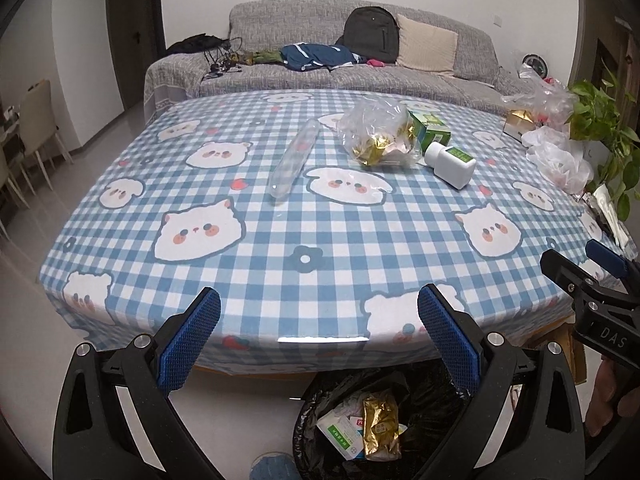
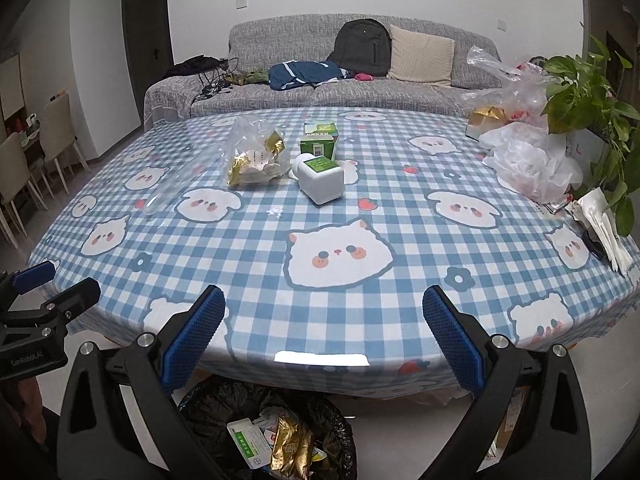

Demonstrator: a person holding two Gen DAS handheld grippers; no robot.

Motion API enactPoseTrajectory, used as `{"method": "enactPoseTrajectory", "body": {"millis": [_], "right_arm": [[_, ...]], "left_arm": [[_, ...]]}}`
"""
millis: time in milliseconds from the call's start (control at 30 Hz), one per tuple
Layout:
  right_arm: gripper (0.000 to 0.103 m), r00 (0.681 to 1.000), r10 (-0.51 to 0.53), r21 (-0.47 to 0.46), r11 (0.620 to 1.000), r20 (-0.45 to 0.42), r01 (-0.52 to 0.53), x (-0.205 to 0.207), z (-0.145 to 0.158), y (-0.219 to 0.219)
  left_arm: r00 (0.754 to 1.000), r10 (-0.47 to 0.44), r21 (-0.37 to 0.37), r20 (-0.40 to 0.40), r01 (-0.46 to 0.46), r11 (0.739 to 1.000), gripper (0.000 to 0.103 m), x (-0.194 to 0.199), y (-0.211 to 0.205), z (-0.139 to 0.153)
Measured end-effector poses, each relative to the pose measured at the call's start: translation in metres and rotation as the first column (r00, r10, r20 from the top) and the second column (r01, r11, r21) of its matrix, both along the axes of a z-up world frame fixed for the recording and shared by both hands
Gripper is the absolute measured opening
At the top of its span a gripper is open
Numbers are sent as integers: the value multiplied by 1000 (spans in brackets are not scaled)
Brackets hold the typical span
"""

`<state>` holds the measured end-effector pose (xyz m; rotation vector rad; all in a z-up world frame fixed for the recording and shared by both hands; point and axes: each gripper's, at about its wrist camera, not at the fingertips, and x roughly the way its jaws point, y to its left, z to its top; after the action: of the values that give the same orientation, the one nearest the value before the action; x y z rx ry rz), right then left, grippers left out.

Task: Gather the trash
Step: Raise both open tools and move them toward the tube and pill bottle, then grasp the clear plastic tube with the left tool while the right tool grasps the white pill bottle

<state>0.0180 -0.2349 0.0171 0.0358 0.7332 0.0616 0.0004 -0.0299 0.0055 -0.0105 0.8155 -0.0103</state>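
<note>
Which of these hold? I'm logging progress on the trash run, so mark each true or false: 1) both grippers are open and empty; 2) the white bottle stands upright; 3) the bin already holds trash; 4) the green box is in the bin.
1) True: the left gripper and right gripper are open, holding nothing.
2) False: the white bottle lies on its side on the table.
3) True: the bin holds packaging.
4) False: the green box sits on the table behind the bottle.

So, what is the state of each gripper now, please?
Left gripper: open, holding nothing.
Right gripper: open, holding nothing.
</note>
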Motion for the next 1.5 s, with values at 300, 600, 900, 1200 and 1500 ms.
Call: {"method": "enactPoseTrajectory", "body": {"millis": [300,600,900,1200,1500], "right_arm": [[95,1000,-12,-14,1000,0,12,41,-3,1],[95,1000,-8,-47,999,-5,8,86,-5,7],[95,1000,2,-61,998,-14,-3,133,-5,7],[80,998,20,-38,999,-61,-22,176,-18,11],[61,994,19,-12,1000,-106,-20,196,-36,5]], "left_arm": [[1000,-5,-3,-6,5,1000,97,47,10,-2],[1000,19,-7,-9,-19,1000,97,102,26,-4],[999,27,-6,-46,-28,1000,97,157,31,-8],[996,7,46,-87,-3,999,97,214,19,-24],[988,20,37,-153,-15,999,79,248,24,-49]]}}
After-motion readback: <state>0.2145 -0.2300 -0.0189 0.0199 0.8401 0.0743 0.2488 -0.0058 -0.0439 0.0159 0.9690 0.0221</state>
